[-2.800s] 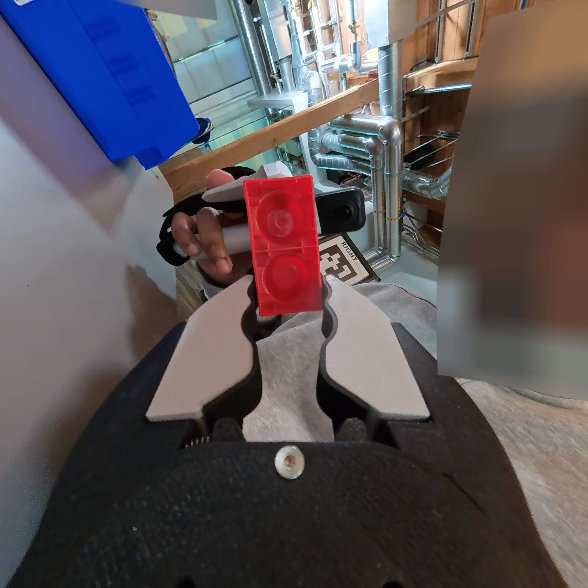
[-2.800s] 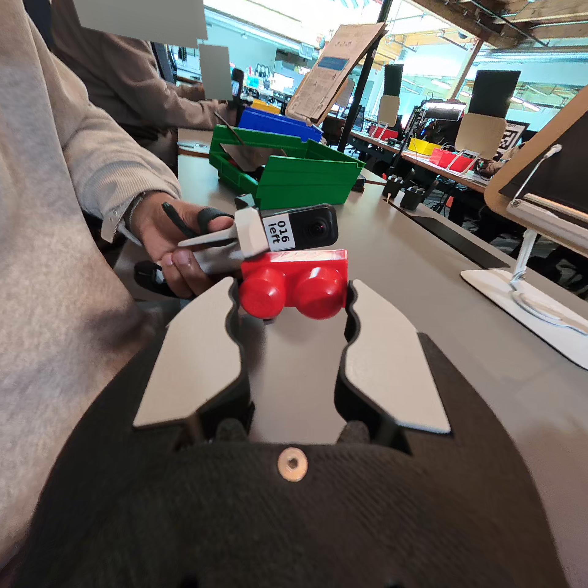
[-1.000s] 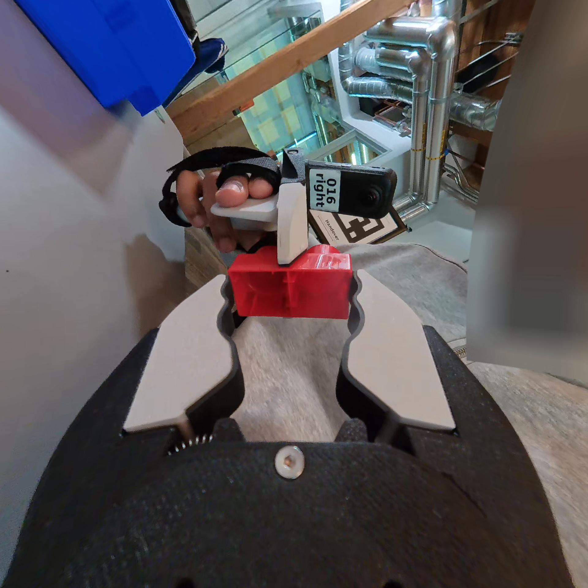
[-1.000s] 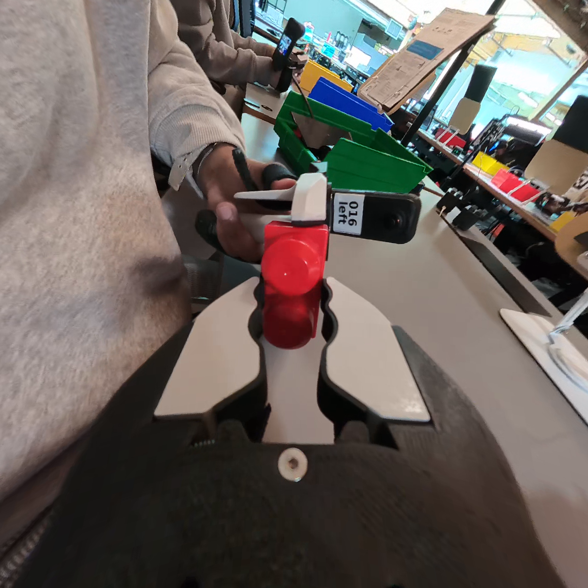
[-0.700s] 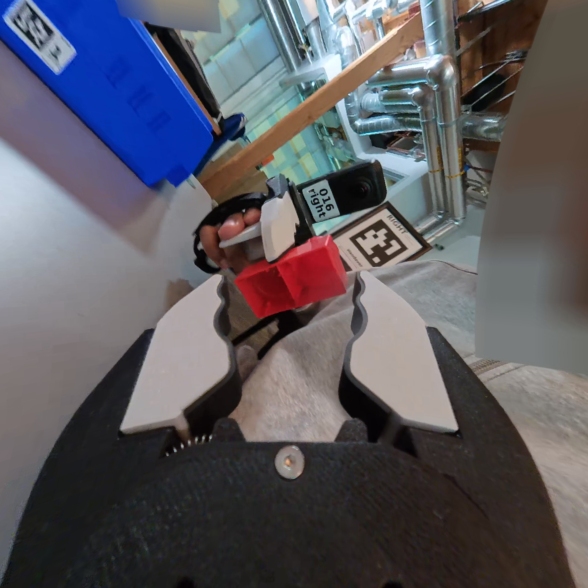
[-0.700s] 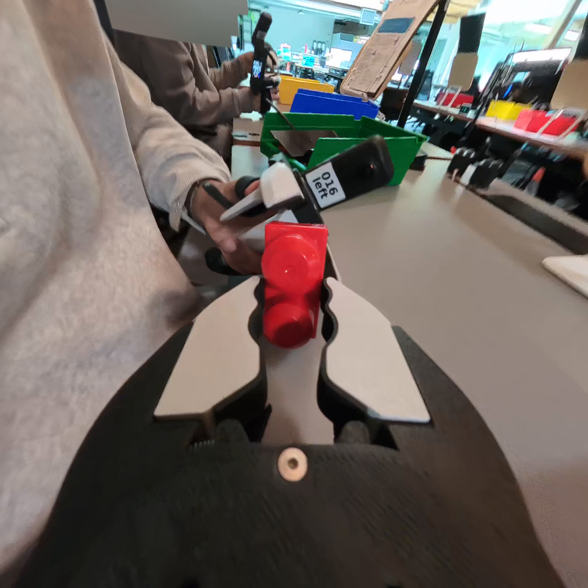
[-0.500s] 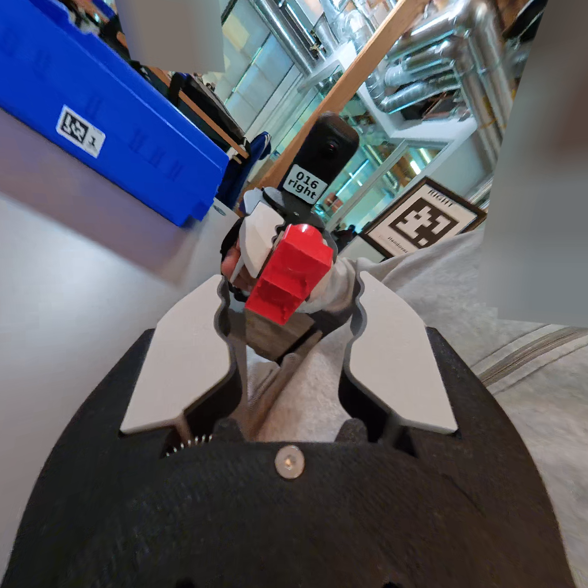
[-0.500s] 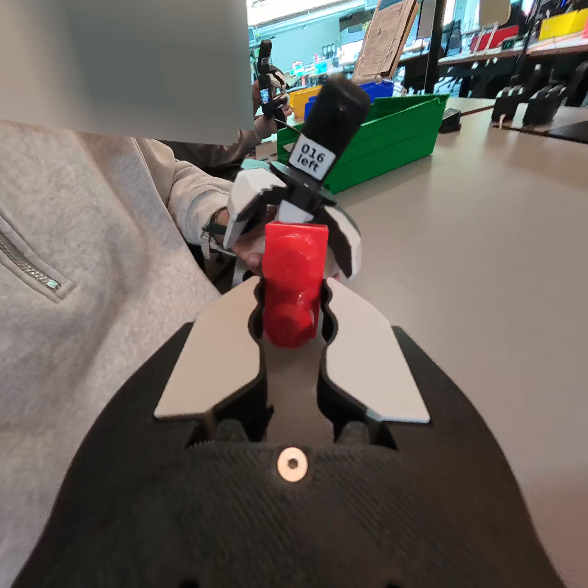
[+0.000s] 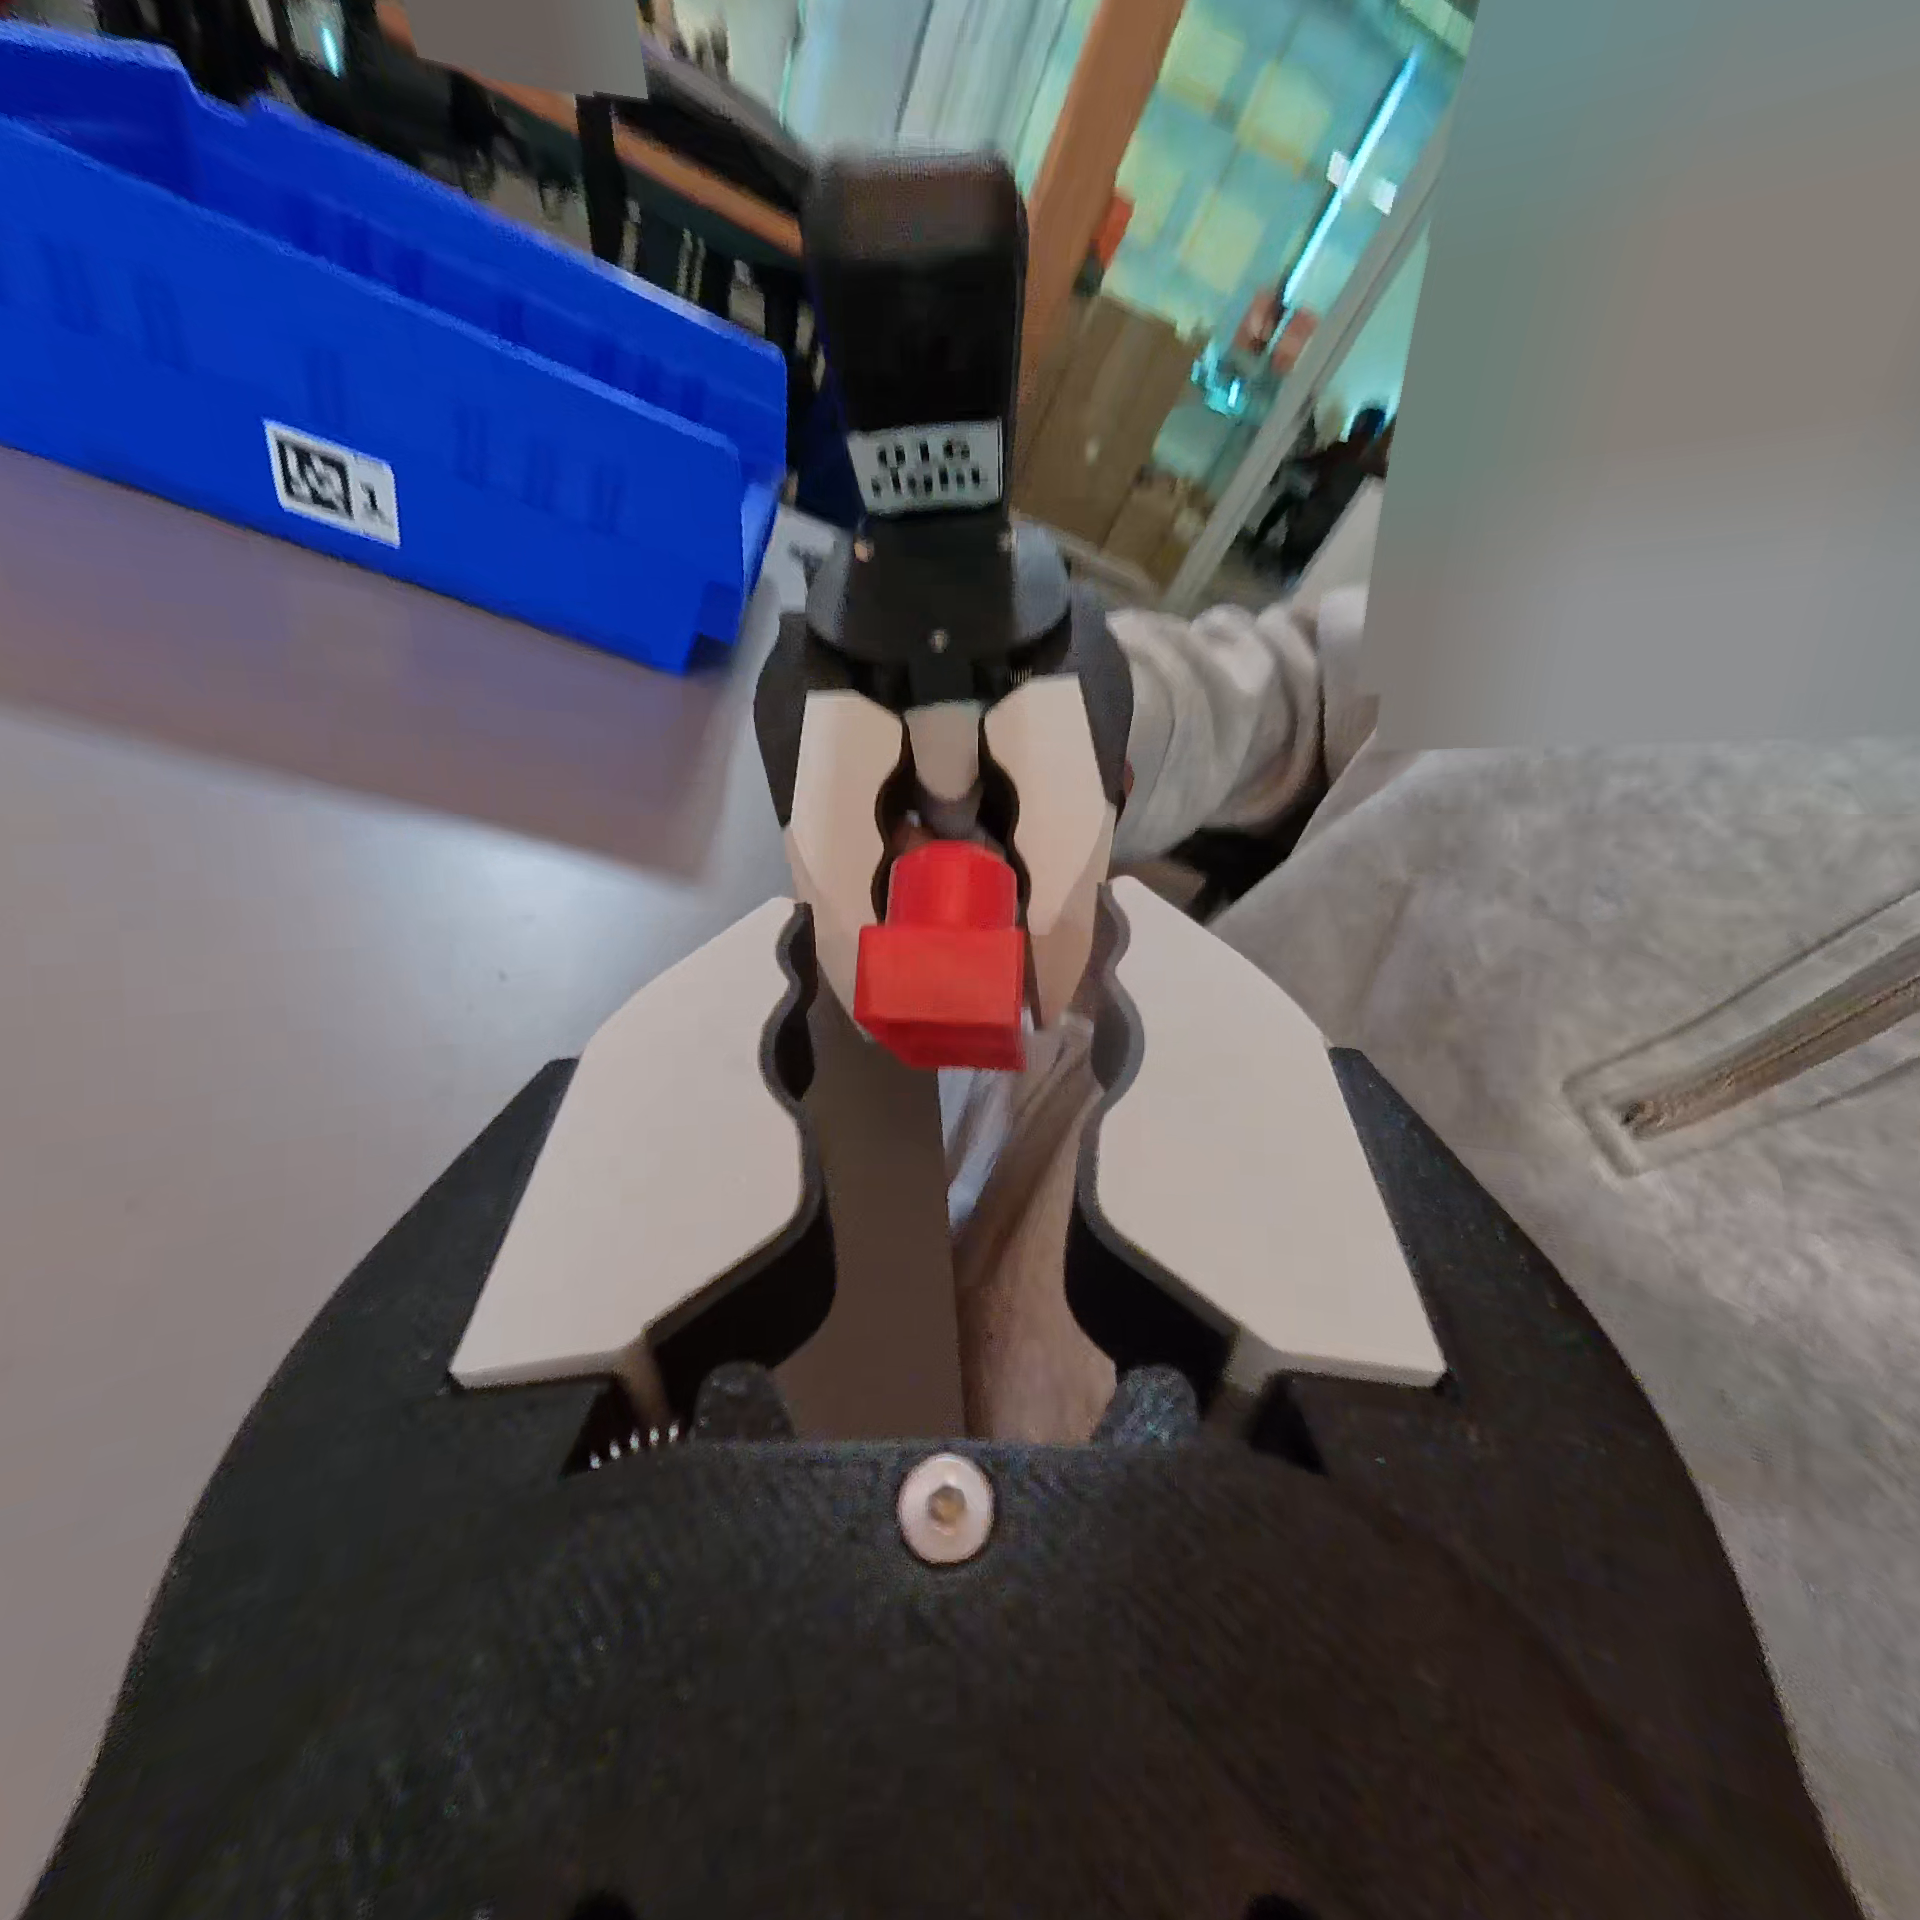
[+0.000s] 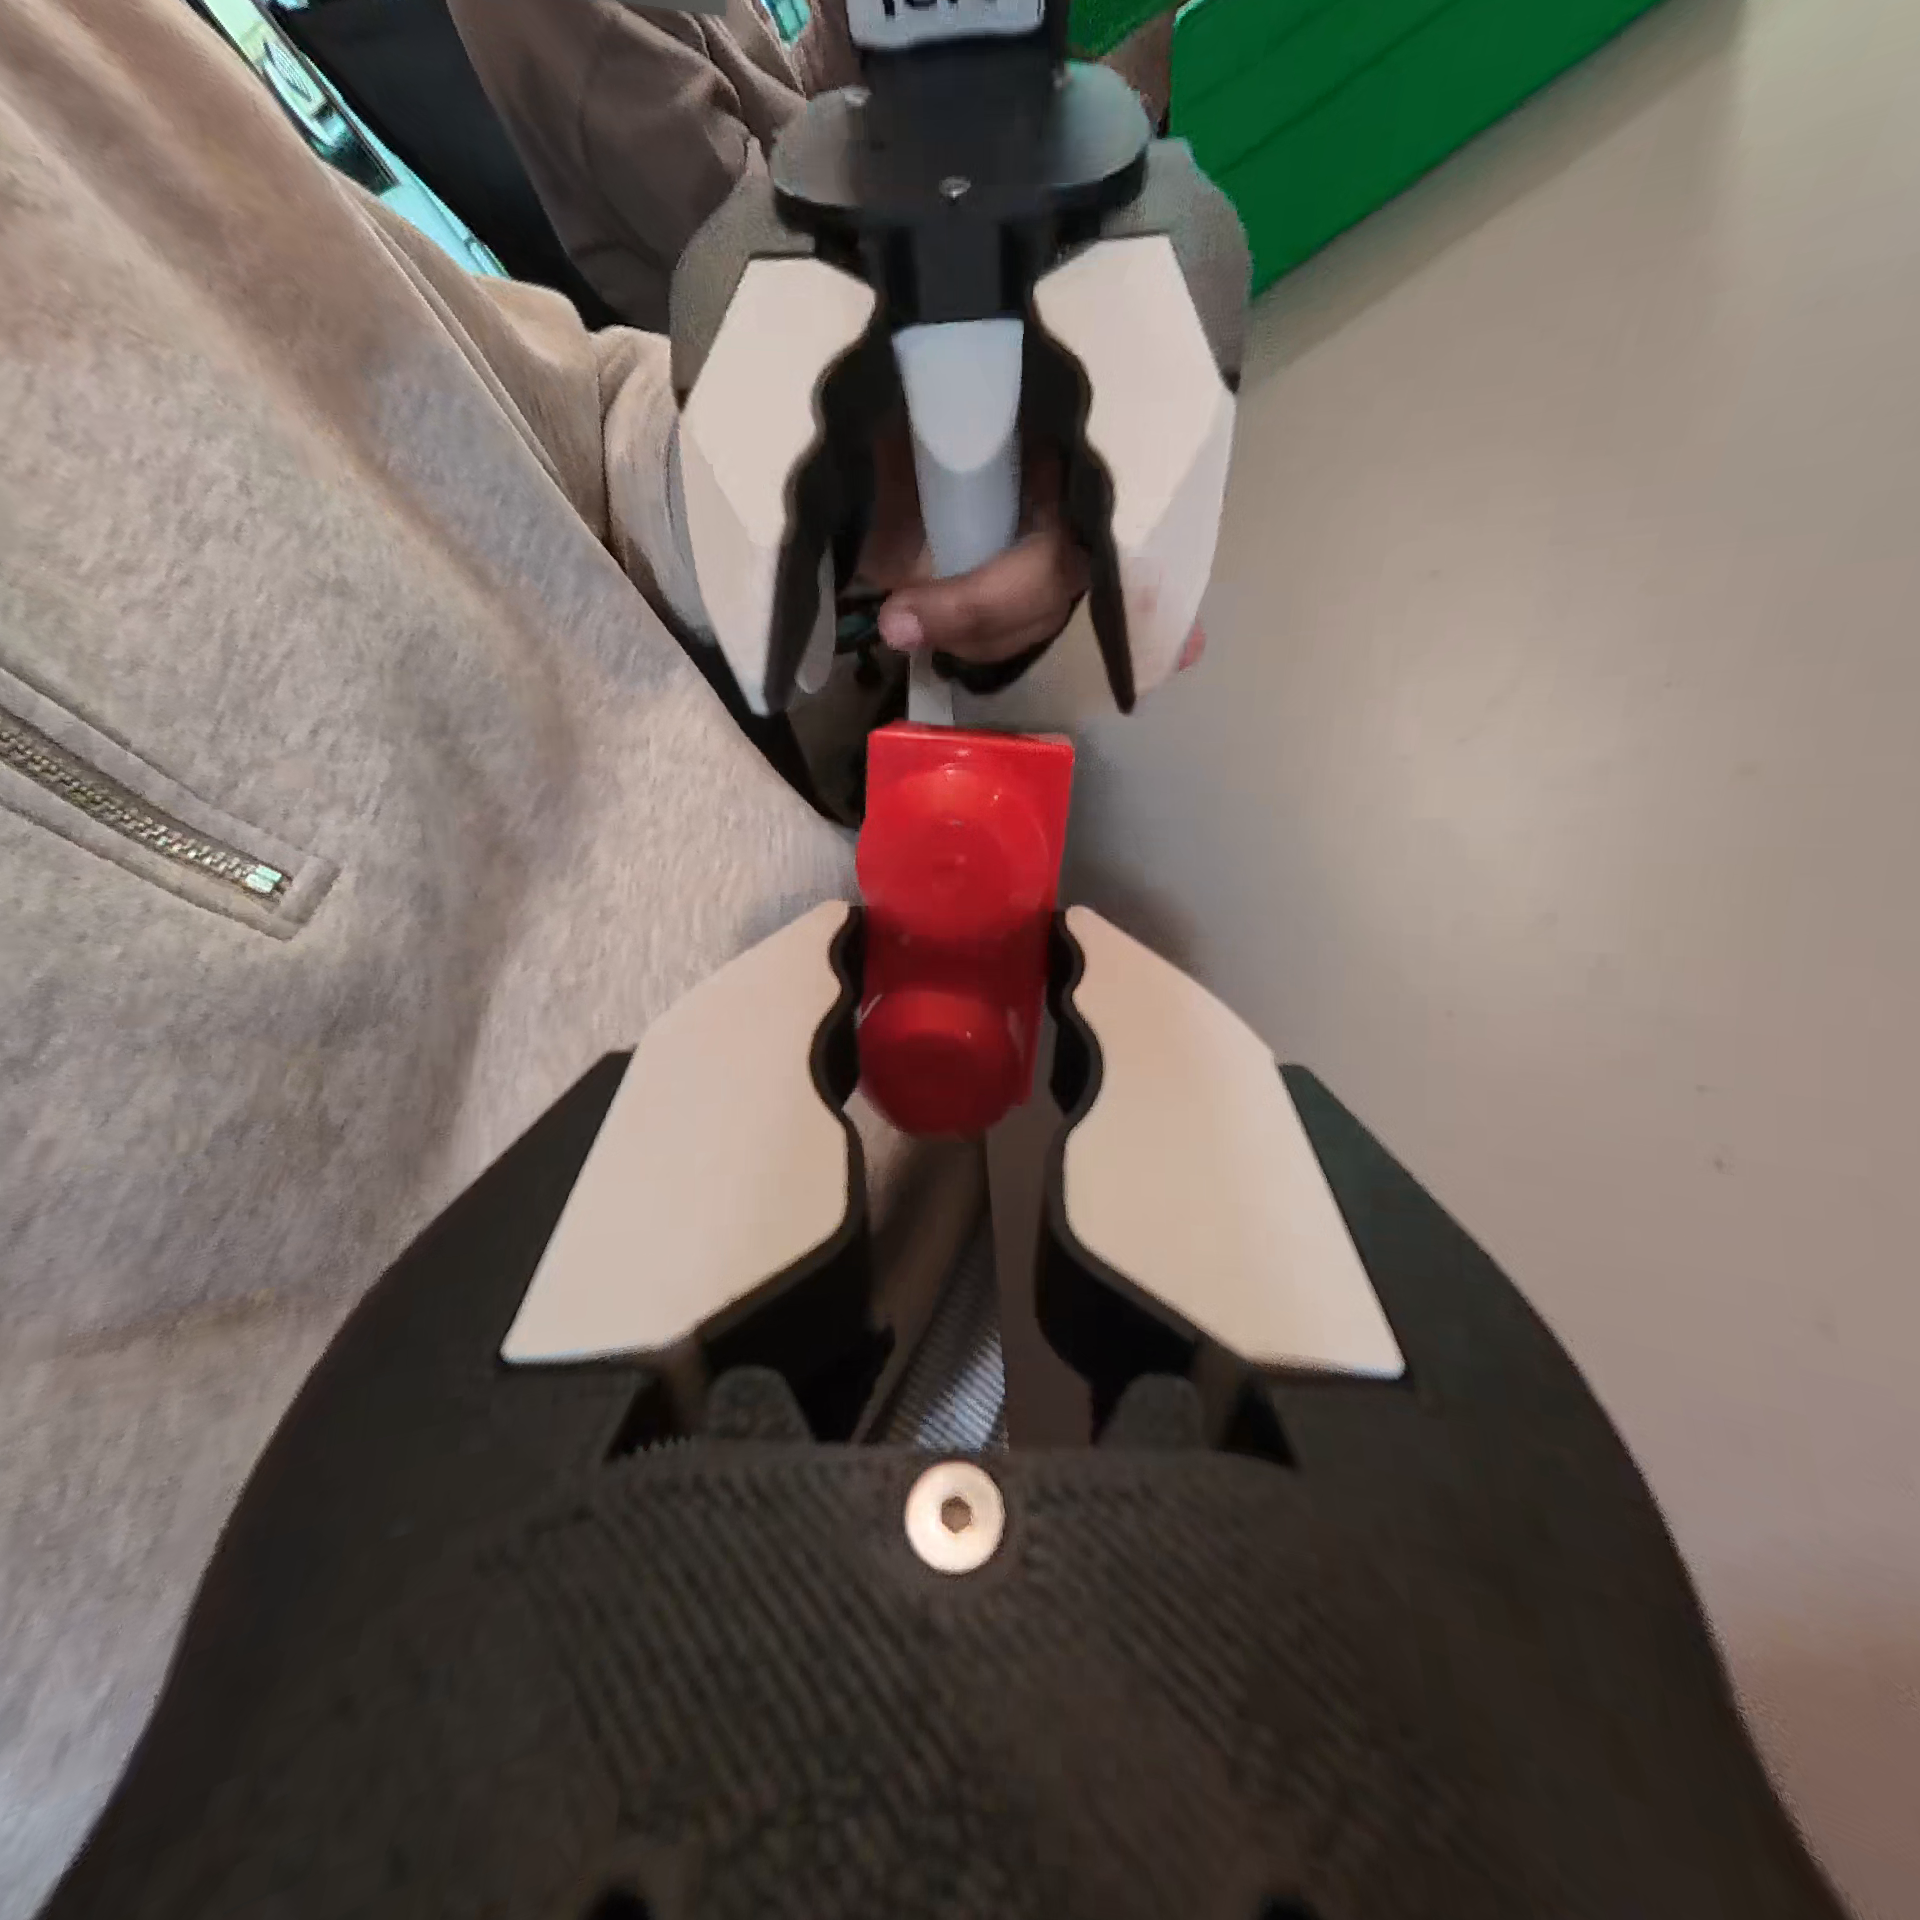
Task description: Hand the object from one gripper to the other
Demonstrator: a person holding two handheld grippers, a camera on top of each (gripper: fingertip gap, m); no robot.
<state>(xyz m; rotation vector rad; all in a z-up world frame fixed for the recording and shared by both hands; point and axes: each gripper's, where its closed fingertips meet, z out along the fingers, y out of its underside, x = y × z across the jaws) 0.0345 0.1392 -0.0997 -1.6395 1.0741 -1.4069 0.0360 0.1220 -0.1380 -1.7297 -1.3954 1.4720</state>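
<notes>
The right gripper (image 10: pixel 951 997) has its fingers clamped on the red brick (image 10: pixel 958 945), studs facing its camera, held above the worktop (image 10: pixel 1558 831). Facing it nose to nose, the left gripper (image 9: pixel 951 997) has its fingers spread apart, empty, the brick (image 9: pixel 940 971) just ahead between their tips. A blue bin (image 9: pixel 364 416) stands behind.
</notes>
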